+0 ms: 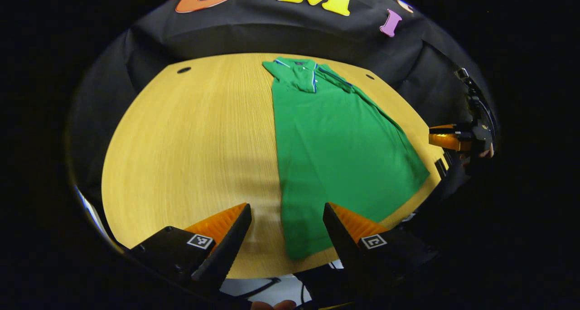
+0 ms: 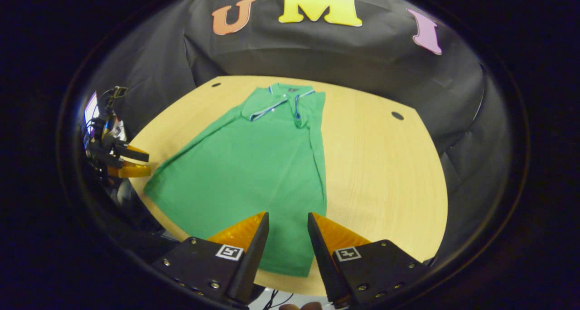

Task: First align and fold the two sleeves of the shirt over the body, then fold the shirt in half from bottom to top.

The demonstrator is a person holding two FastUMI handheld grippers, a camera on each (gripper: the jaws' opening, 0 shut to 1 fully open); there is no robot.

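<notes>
Shirt (image 1: 335, 156) lies flat; both claws gape, holding nothing.

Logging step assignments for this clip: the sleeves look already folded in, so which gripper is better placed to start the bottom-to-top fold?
Neither clearly. The left gripper and right gripper each hover open over a bottom corner of the shirt, so probably both lift together.

Lay flat on the wooden table (image 2: 385, 165): green polo shirt (image 2: 253, 169), low, no barrier to passage above. Left broad bare tabletop on either side of shirt, free for approach. Hovered with jaws apart over shirt's near hem: left gripper (image 1: 286, 219), right gripper (image 2: 288, 226), well apart from each other. Closed off far side: black booth cloth (image 2: 317, 56).
</notes>
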